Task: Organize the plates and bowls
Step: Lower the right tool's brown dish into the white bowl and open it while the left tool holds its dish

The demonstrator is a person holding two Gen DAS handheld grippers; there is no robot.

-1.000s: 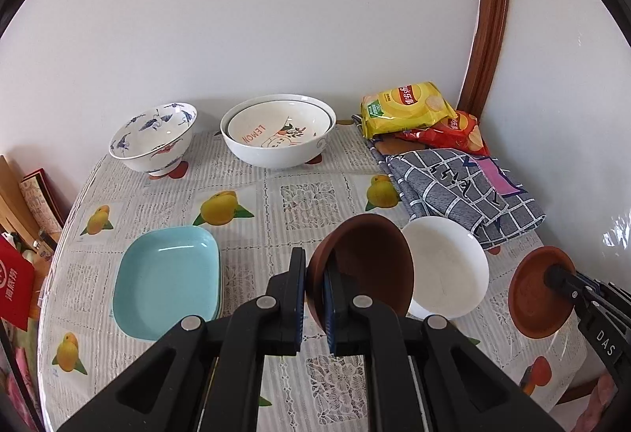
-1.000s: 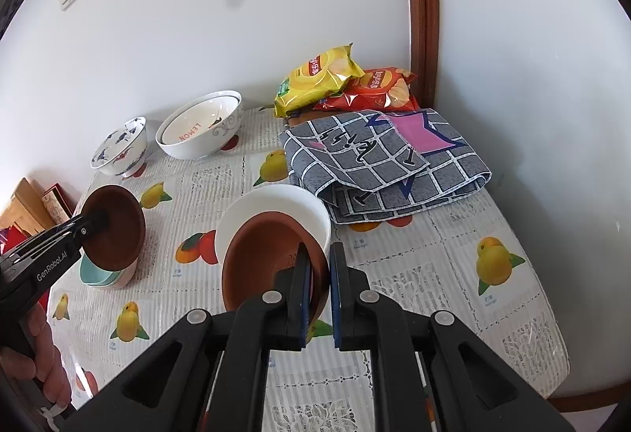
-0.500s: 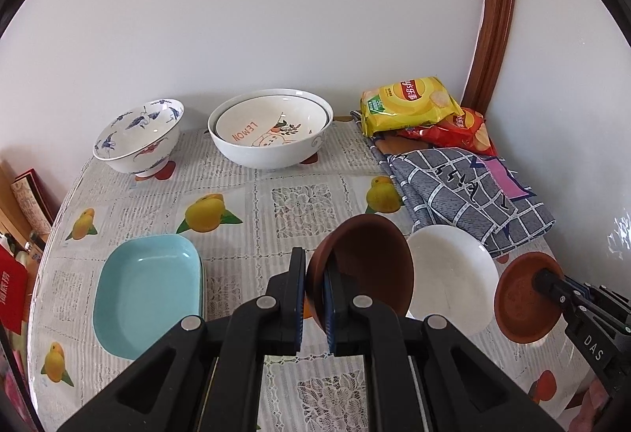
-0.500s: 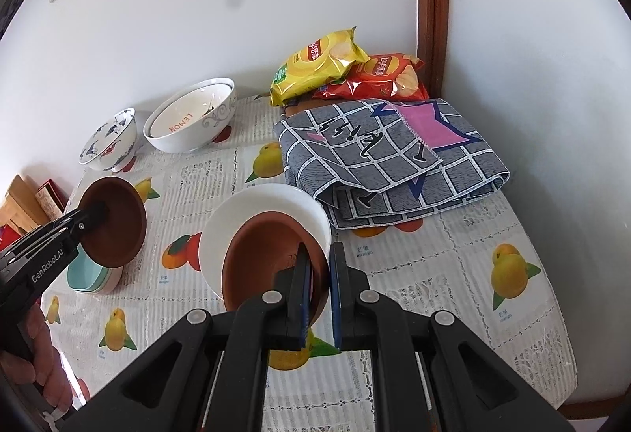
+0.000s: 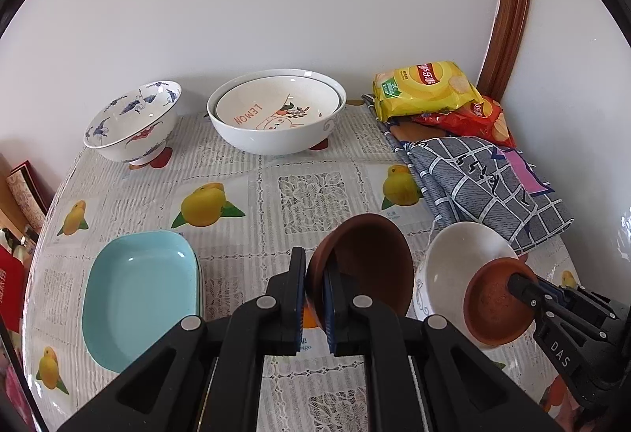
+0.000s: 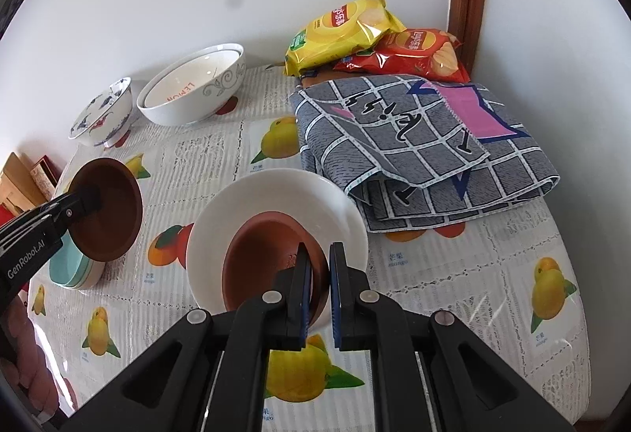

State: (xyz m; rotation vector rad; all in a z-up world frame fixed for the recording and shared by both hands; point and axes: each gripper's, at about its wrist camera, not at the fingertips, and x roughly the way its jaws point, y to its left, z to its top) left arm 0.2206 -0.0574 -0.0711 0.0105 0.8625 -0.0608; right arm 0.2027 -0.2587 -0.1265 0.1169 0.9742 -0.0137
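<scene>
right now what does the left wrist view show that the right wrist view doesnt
Only the left wrist view shows the inside of the blue dish. Only the right wrist view shows the person's hand and the far folds of the checked cloth. Both show two brown bowls, one clamped in the left gripper, one in the right gripper over the white plate.
</scene>
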